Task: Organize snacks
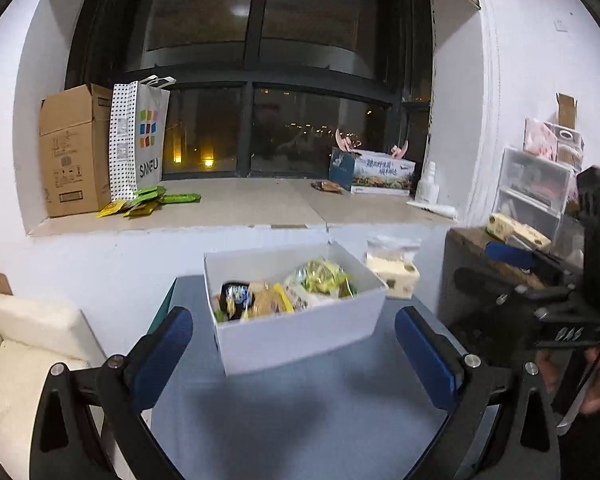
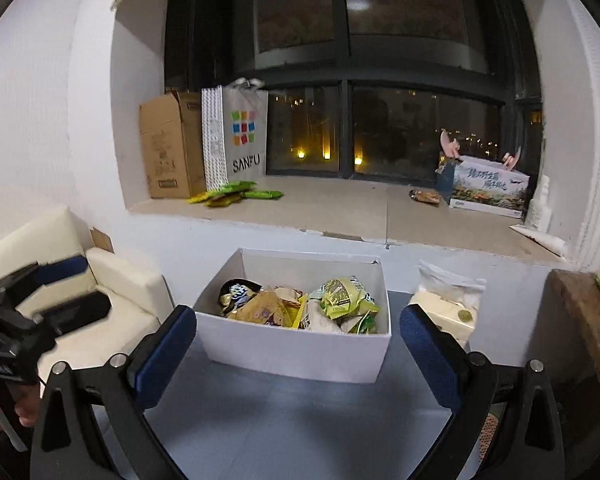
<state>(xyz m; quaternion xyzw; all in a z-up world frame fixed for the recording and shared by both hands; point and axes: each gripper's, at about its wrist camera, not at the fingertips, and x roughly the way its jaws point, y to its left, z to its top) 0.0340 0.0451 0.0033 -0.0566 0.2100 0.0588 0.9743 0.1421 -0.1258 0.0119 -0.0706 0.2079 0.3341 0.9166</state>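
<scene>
While both tools are hanging back over the grey table point(image 2: 284, 432), nothing is being carried: the left gripper point(image 1: 294, 354) is standing wide open with empty space between its blue pads point(image 1: 162, 354), and the right gripper point(image 2: 298, 354) is spread just as wide and is likewise gripping nothing. Just beyond the fingertips, the white box point(image 2: 296, 354) is sitting on the table with its top open, and the snacks point(image 2: 300, 306) are lying in it in a loose heap: a dark packet point(image 2: 236, 294) at the left, a tan one in the middle, green-and-yellow packets point(image 2: 346, 294) at the right. A pale tissue pack point(image 2: 446, 308) is resting just beside the box on its right. Judging by this, the step in hand is reaching into the box for one packet, and doing it well probably means coming down from above over the rim, choosing a packet that is lying on top, and pinching it by a crimped edge so the crinkly wrapper is not slipping and the neighbours are not being dragged out. Keeping the second gripper clear of the box wall should stop the light carton from sliding. Farther off, on the window sill point(image 2: 340, 216), more green packets point(image 2: 236, 194) are lying near a paper bag point(image 2: 236, 136) and a cardboard box point(image 2: 168, 148), with a printed carton point(image 2: 490, 190) well apart at the right.
</scene>
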